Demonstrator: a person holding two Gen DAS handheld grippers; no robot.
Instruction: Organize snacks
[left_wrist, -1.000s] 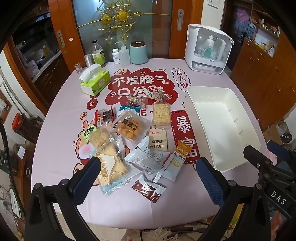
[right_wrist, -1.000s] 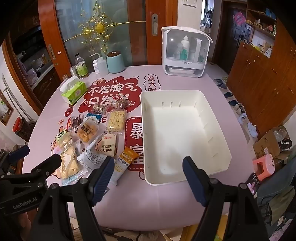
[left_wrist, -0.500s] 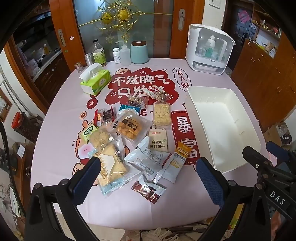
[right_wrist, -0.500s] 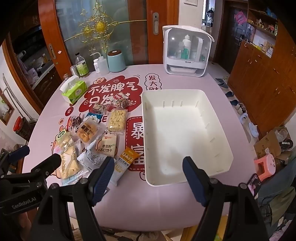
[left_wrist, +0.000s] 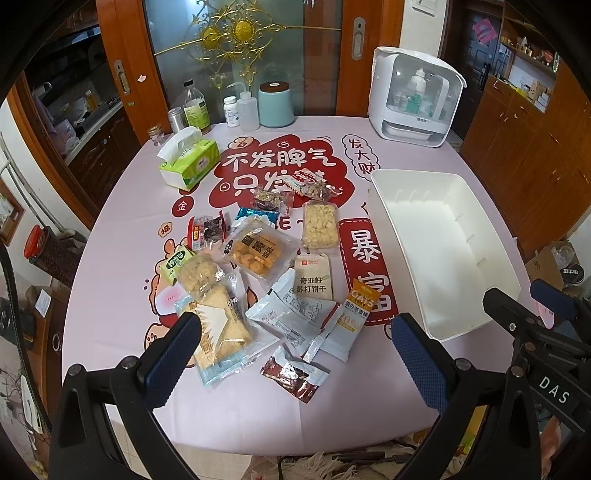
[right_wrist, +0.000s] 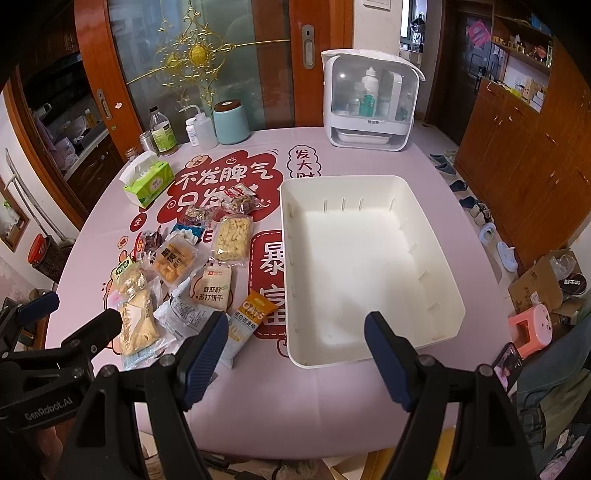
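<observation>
left wrist: the left gripper (left_wrist: 295, 350) is hanging wide open and empty over the snacks (left_wrist: 266, 273) lying left of the bin (left_wrist: 443, 251). right wrist: the right gripper (right_wrist: 295, 354) is gaping empty above the bin's (right_wrist: 369, 266) near rim.

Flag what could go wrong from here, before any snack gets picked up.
1. The snack packets overlap in a loose pile, so the open left gripper may pinch two at once or drag a neighbour.
2. The brown packet lies near the table's front edge and could be knocked off.
3. The empty white bin looks light; a bump may slide it.
</observation>
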